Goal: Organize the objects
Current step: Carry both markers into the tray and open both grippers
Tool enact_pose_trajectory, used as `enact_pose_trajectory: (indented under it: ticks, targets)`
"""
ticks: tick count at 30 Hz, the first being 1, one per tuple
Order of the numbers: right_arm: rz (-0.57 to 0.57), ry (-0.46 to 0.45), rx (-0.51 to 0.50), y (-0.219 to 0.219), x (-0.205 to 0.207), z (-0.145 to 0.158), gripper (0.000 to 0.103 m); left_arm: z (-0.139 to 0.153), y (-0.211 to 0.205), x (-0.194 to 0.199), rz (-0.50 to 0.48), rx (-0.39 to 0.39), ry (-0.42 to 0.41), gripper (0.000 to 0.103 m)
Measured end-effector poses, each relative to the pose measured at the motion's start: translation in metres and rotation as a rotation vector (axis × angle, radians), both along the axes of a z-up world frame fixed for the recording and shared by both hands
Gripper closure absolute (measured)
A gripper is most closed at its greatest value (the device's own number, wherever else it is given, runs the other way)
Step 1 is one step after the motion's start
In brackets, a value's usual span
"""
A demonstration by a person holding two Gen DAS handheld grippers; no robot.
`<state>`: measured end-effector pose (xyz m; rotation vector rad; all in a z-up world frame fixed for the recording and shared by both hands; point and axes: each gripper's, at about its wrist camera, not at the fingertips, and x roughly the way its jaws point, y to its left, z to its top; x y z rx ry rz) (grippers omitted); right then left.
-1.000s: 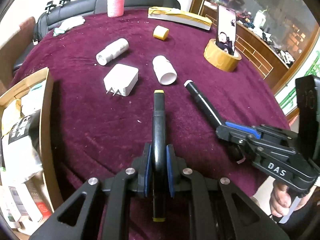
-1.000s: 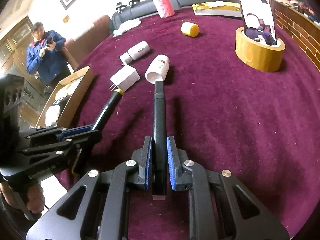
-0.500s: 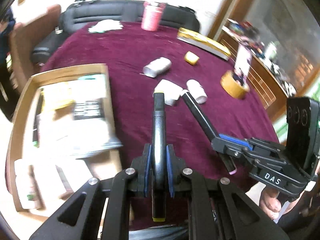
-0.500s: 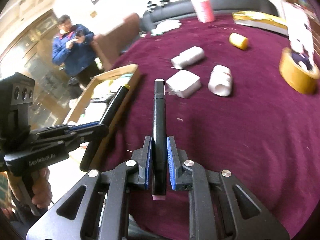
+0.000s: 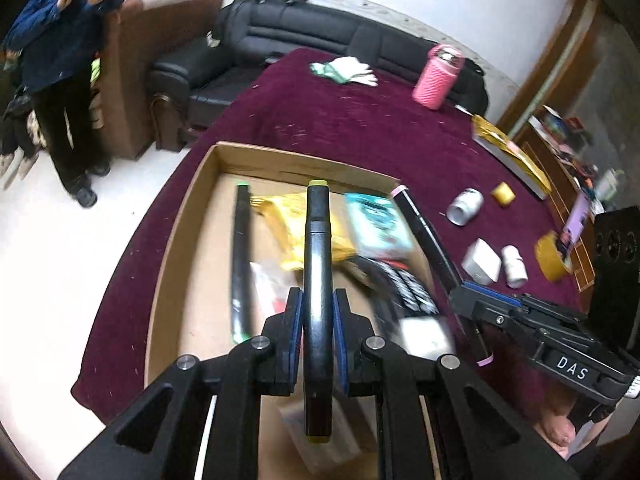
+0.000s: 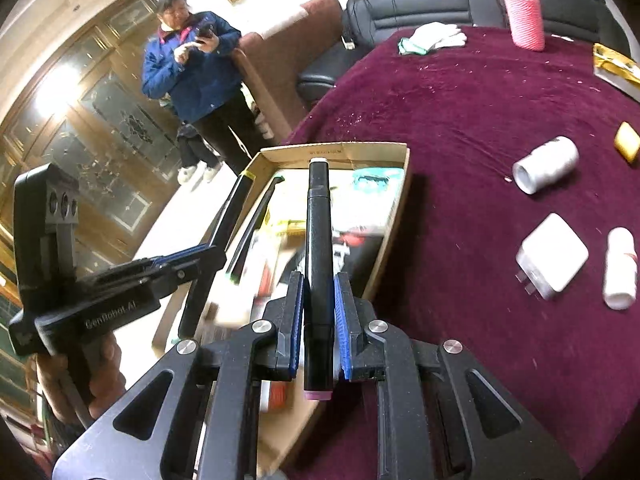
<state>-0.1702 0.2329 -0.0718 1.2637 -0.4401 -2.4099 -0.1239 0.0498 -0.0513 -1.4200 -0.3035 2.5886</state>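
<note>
My left gripper [image 5: 317, 312] is shut on a black marker with yellow ends [image 5: 316, 248], held over the open cardboard box [image 5: 188, 216] at the table's left edge. My right gripper [image 6: 317, 308] is shut on a black marker with pink ends [image 6: 318, 236], also pointing over the box [image 6: 396, 200]. In the left wrist view the right gripper [image 5: 476, 300] and its marker [image 5: 428, 236] hang over the box's right wall. In the right wrist view the left gripper [image 6: 200, 256] and its marker [image 6: 224, 224] sit above the box's left side.
The box holds another black pen [image 5: 240, 256], a yellow packet [image 5: 292, 224] and other packets. On the maroon cloth lie a white charger [image 6: 552, 256], two white bottles [image 6: 546, 164], a yellow cap [image 6: 628, 140], tape roll [image 5: 552, 256], pink bottle [image 5: 438, 76], gloves [image 5: 344, 70]. A person [image 6: 192, 72] stands beyond the table.
Both grippers swung left from over the cloth to over the cardboard box, each still holding its marker. The box now fills the middle of both views.
</note>
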Motion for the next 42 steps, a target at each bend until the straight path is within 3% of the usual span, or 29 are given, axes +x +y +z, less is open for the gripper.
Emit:
enact_pose_trajectory:
  ticks: [17,33,35,37,39,42]
  targets:
    - [-0.002,-0.113,0.061,-0.024,-0.075,-0.027,0.088,-0.031,-0.026,-0.052,0.046,-0.033,-0.12,0.09]
    - [0.002,-0.108,0.08,-0.029,-0.077,-0.03,0.088,-0.031,-0.021,-0.067,0.082,-0.071,-0.163,0.089]
    - [0.009,-0.107,0.074,-0.031,-0.075,-0.031,0.087,-0.031,-0.02,-0.065,0.077,-0.073,-0.161,0.083]
    - [0.017,-0.105,0.068,-0.031,-0.075,-0.03,0.087,-0.03,-0.021,-0.063,0.08,-0.065,-0.154,0.061]
    - [0.03,-0.093,0.043,-0.029,-0.074,-0.027,0.084,-0.028,-0.024,-0.06,0.099,-0.074,-0.143,0.049]
    - [0.042,-0.059,0.015,-0.024,-0.066,-0.017,0.077,-0.016,-0.028,-0.047,0.133,-0.049,-0.111,0.049]
